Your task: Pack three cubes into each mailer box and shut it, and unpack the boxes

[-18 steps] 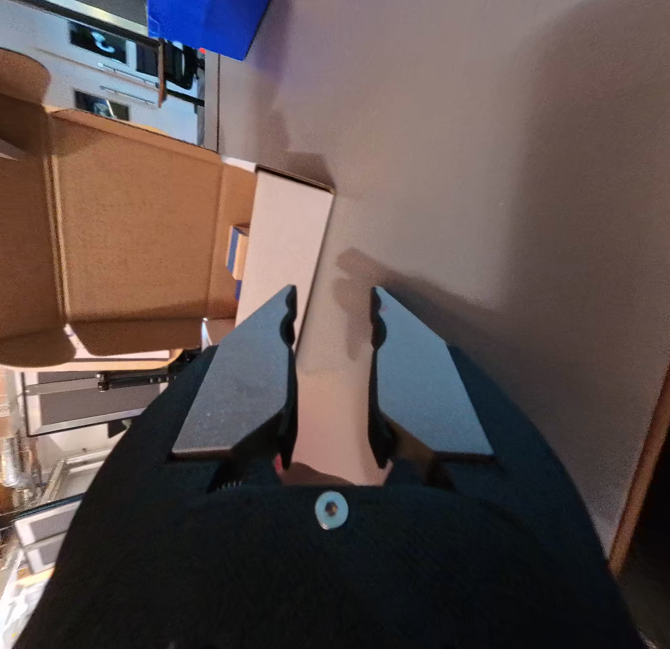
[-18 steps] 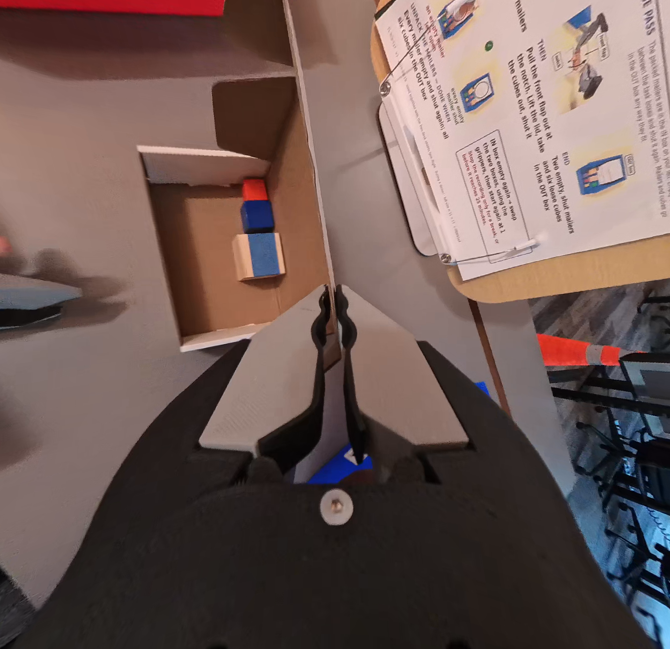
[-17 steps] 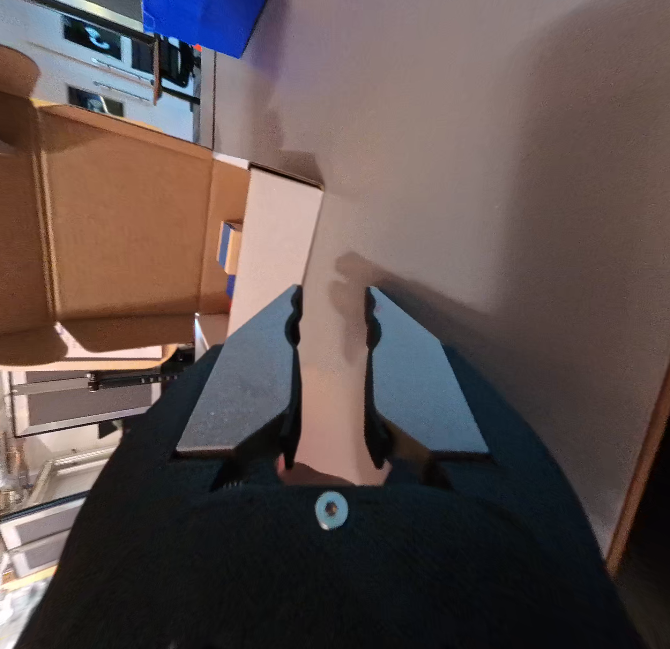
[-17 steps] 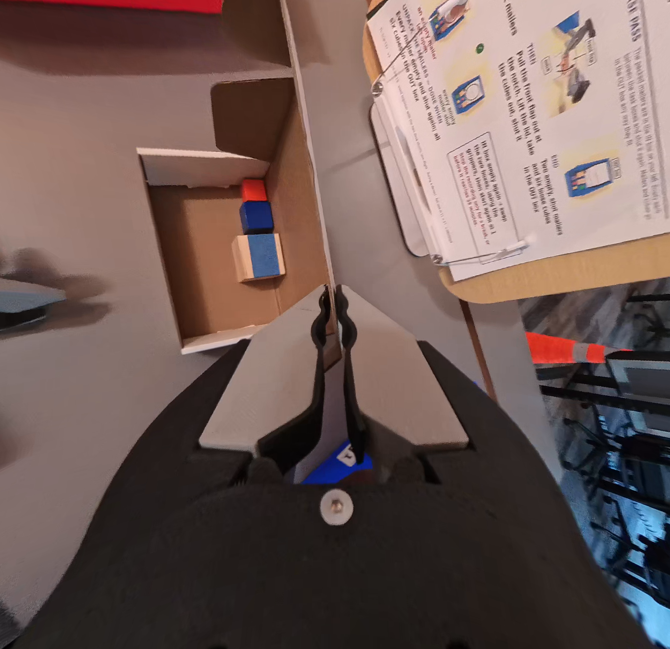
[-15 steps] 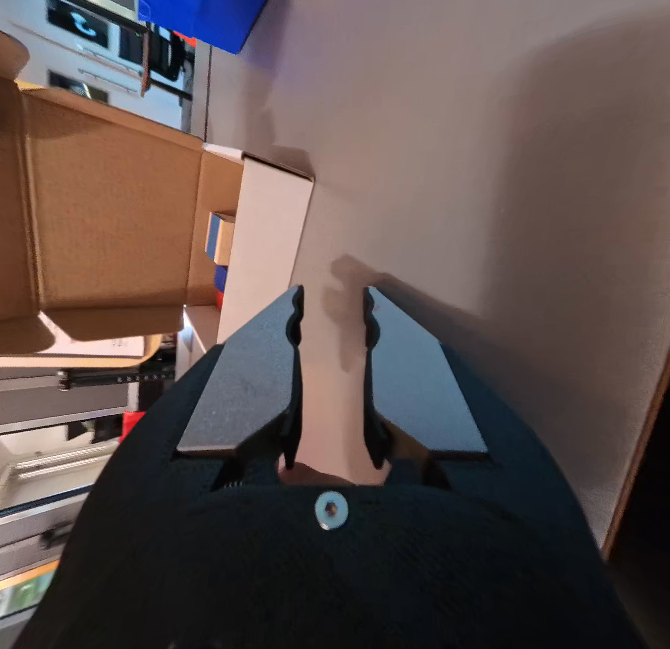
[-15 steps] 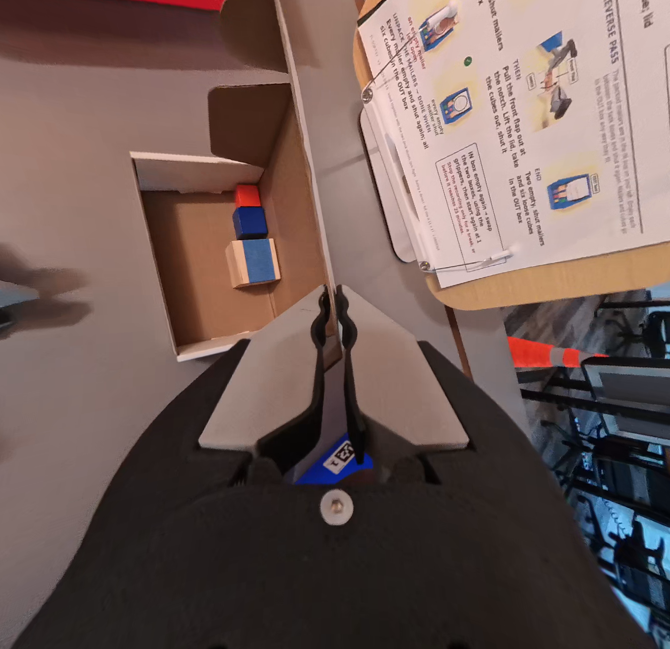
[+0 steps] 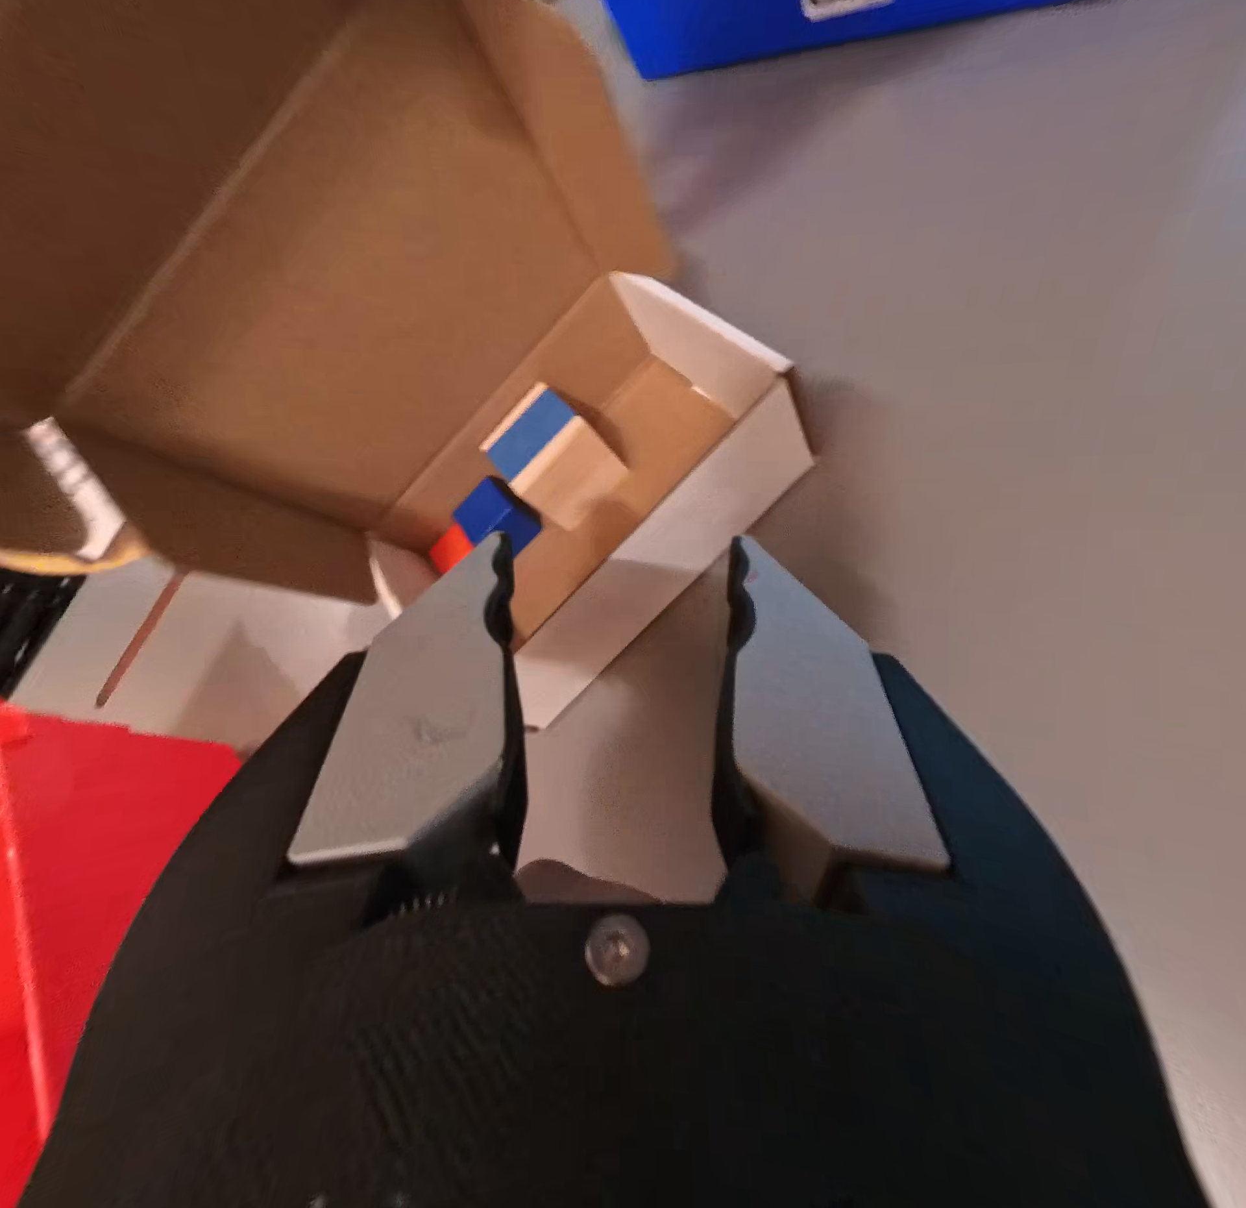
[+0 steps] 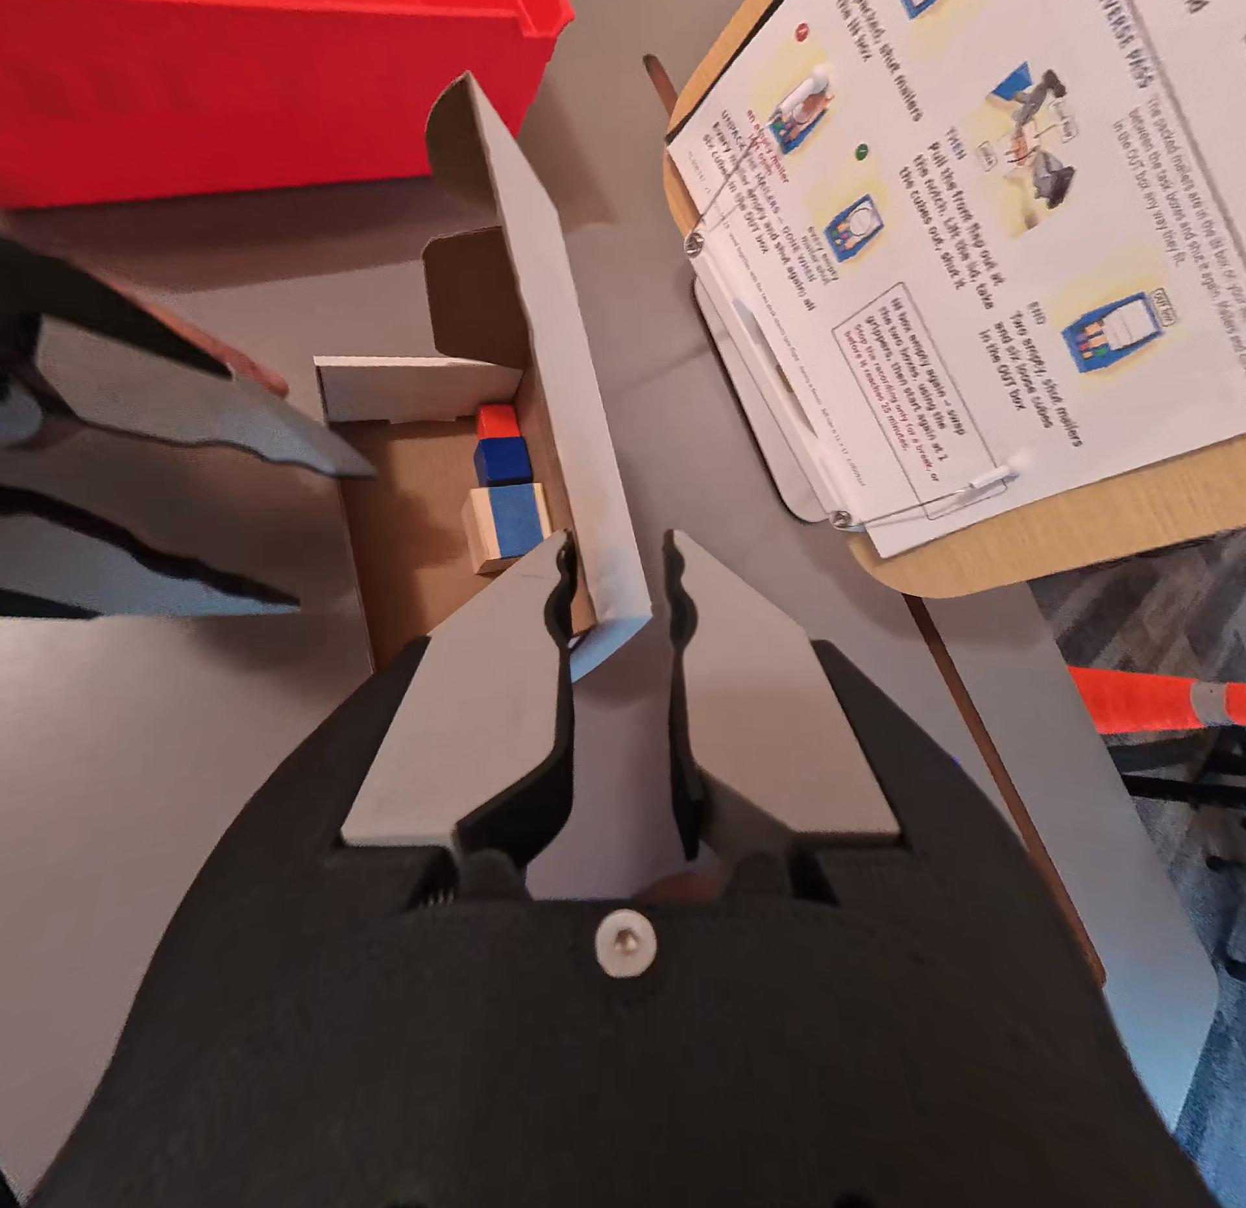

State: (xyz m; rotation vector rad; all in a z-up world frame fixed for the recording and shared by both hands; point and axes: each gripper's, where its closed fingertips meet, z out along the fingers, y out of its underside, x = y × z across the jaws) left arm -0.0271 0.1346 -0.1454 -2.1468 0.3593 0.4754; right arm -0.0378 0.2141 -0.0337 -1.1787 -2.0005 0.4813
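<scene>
The mailer box (image 7: pixel 681 501) stands open on the grey table, its brown lid (image 7: pixel 270 231) raised. Inside, in a row along the hinge side, are a red cube (image 7: pixel 448 550), a dark blue cube (image 7: pixel 495 511) and a light-blue-and-wood cube (image 7: pixel 539 447). My left gripper (image 7: pixel 619 555) is open and empty above the box's front wall, its left fingertip close to the dark blue cube. My right gripper (image 8: pixel 617 555) is open, with the lid's edge (image 8: pixel 559 366) standing loose between its jaws. The cubes (image 8: pixel 502 461) and the left gripper (image 8: pixel 330 535) also show in the right wrist view.
A red bin (image 8: pixel 270 76) lies behind the box and shows at the lower left of the left wrist view (image 7: pixel 81 838). A blue bin (image 7: pixel 876 9) sits farther along the table. An instruction sheet on a wooden board (image 8: pixel 944 265) stands to the right, near the table edge.
My right gripper has opened and let go of the lid's edge. My left gripper has swung in from the bare table to the box front and opened wider.
</scene>
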